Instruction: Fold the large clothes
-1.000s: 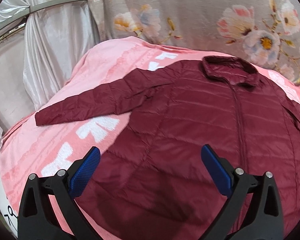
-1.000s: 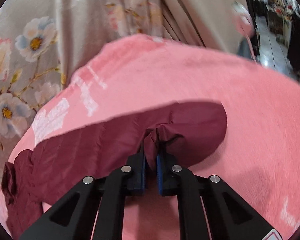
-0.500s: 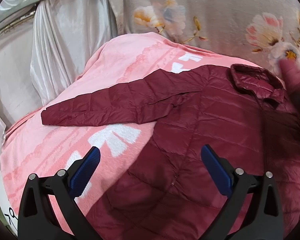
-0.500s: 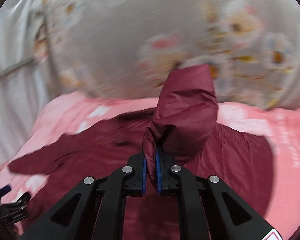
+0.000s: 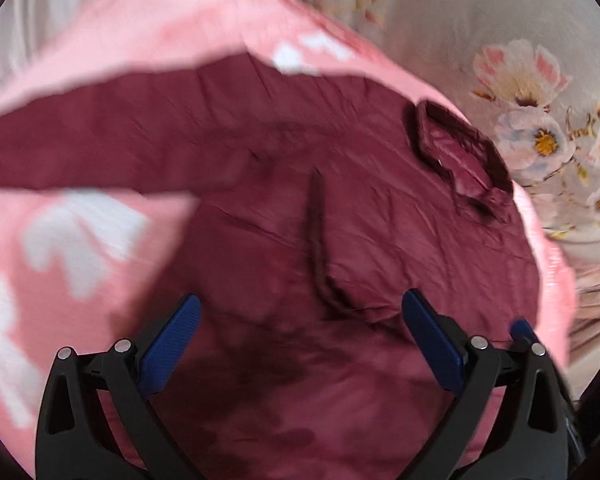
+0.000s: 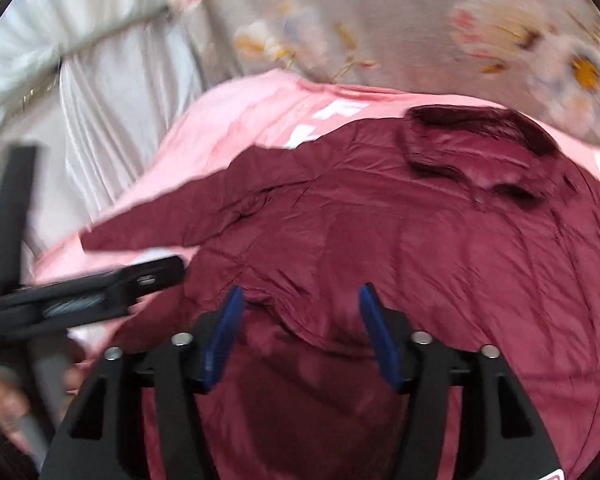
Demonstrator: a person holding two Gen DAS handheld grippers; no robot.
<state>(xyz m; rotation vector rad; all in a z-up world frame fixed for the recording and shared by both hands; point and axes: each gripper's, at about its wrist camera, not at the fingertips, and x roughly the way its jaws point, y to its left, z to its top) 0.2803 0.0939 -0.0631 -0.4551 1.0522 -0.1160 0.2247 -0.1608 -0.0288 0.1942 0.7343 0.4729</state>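
Observation:
A dark red quilted jacket lies flat on a pink blanket, collar at the far right. Its left sleeve stretches out to the left. The right sleeve is folded across the body, its cuff edge just ahead of my right gripper. My left gripper is open and empty above the jacket's lower body. My right gripper is open and empty over the jacket. The collar also shows in the right wrist view, and the left gripper's body at its left.
A floral curtain hangs behind the blanket. White satin drapes and a metal rail stand at the left. The pink blanket has white lettering. Both views are motion blurred.
My right gripper carried the right sleeve over the jacket body, opened and let it go. My left gripper moved in closer over the jacket.

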